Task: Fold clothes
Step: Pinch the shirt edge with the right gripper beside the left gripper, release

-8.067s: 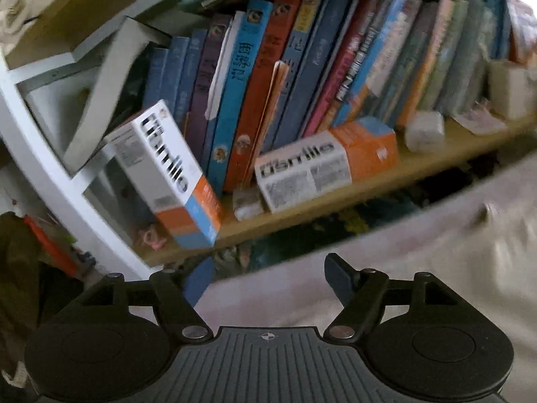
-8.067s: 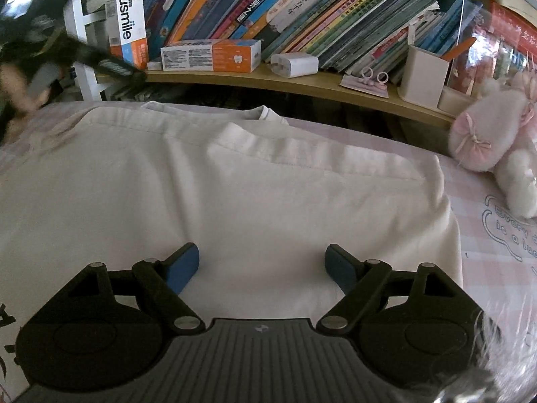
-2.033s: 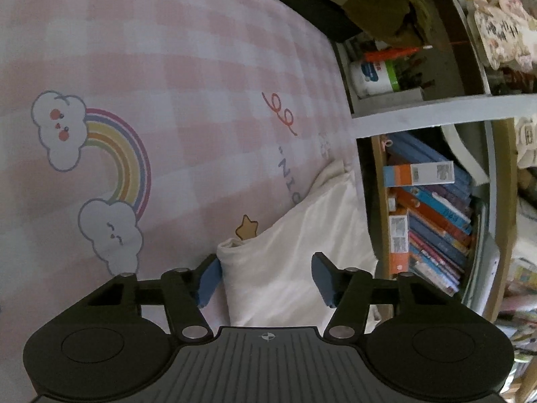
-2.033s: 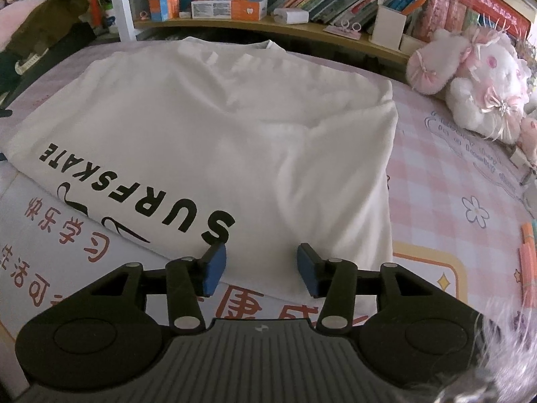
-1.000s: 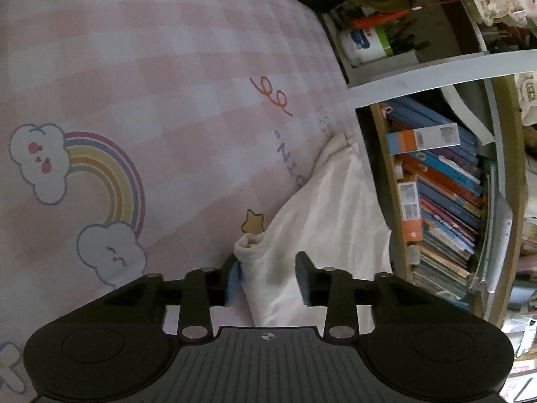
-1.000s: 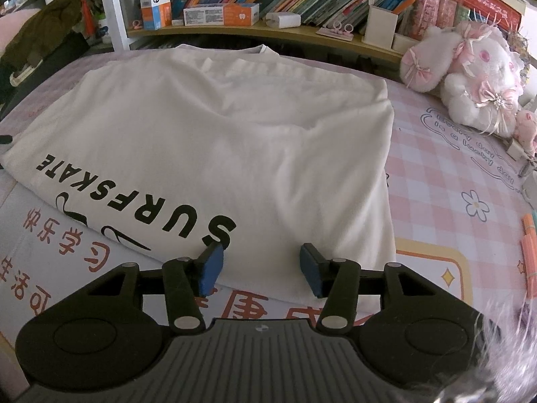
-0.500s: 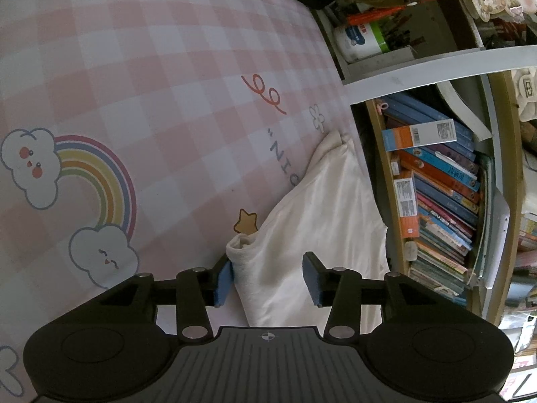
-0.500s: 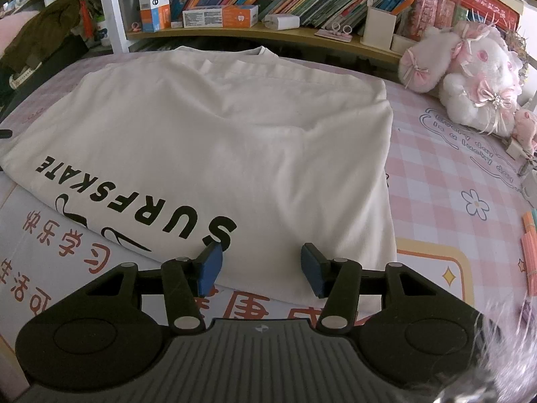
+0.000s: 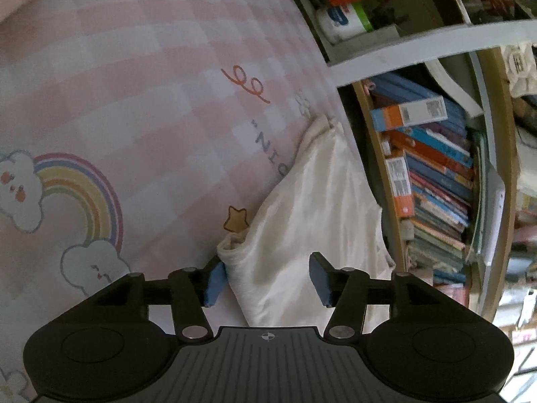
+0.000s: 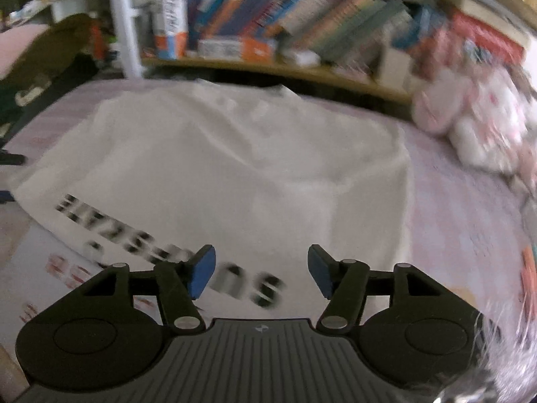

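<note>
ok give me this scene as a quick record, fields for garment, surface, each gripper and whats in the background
garment: cream T-shirt with black lettering, lying spread out
surface: pink checked bedsheet printed with a rainbow and clouds
left gripper: jaws open, straddling a folded edge of the shirt, not closed on it
right gripper: jaws open over the shirt's near hem, holding nothing
background: bookshelf full of books, pink plush toy to the right
image note: right wrist view is motion-blurred
</note>
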Motion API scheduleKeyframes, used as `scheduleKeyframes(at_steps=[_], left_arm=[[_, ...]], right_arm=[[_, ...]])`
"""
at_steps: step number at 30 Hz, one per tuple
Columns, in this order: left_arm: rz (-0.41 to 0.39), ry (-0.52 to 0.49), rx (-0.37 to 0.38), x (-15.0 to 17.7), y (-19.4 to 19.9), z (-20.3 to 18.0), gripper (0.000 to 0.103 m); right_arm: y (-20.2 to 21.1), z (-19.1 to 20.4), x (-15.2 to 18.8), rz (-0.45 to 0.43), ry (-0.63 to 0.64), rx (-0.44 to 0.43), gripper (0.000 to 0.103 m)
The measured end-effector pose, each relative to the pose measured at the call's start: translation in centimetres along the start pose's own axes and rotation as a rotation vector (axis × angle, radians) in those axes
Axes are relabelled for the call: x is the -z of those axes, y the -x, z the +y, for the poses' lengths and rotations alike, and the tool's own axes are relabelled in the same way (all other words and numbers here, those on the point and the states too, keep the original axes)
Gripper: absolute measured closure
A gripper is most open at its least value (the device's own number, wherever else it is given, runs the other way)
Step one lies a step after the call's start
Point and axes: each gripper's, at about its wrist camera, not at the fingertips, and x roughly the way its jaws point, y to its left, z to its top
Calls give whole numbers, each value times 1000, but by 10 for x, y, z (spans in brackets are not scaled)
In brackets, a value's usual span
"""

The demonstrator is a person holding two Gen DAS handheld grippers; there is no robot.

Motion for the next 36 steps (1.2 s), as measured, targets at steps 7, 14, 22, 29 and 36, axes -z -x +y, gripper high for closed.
scheduleKeyframes(at_steps=[7,14,22,29,36], left_arm=[[73,-19,57,-11,-5,6,41],[123,-124,43,-12,-11,-7,33],[165,-165,48,-14,-14,-9,28],[223,-146,49,-21,-18,-8,24],[185,-118,25,-32,-7,1,21]], right_arm=[[-21,98,-35,-6,135,-125,39],[-37,193,-51,1,381,-252,37],[-48,248,-51,-2,503,-319,37],[-65,277,-51,-17,597,-292,45],[-83,292,-47,-17,676,-289,79]])
